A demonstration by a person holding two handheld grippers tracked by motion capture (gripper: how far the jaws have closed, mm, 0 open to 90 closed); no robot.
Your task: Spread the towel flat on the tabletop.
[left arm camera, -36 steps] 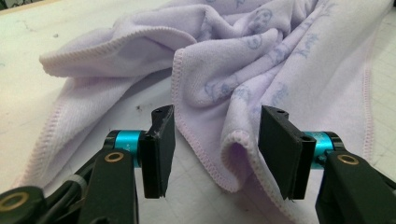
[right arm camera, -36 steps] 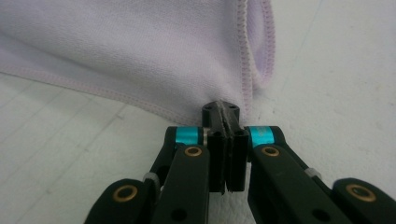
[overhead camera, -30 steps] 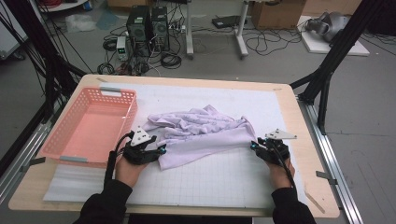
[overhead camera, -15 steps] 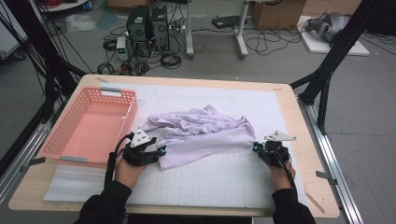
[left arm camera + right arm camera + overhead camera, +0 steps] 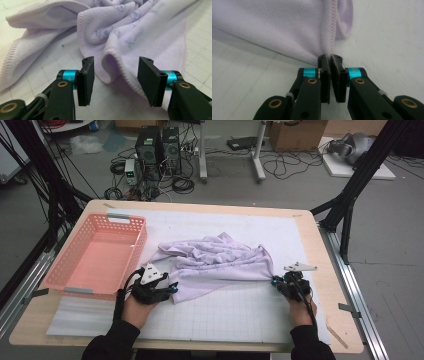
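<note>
The right gripper (image 5: 331,60) has just clamped the lilac towel's (image 5: 220,262) hem; the towel lies crumpled mid-table. The left gripper (image 5: 113,81) gapes around a fold, unpinched; pulling now could skew it

We see a pink slatted basket (image 5: 95,257) at the left edge of the wooden worktop (image 5: 320,270), resting partly on the white gridded mat (image 5: 240,312) that covers most of it. On the floor beyond the far edge stand two black computer towers (image 5: 159,142) among tangled cables (image 5: 285,167).
</note>
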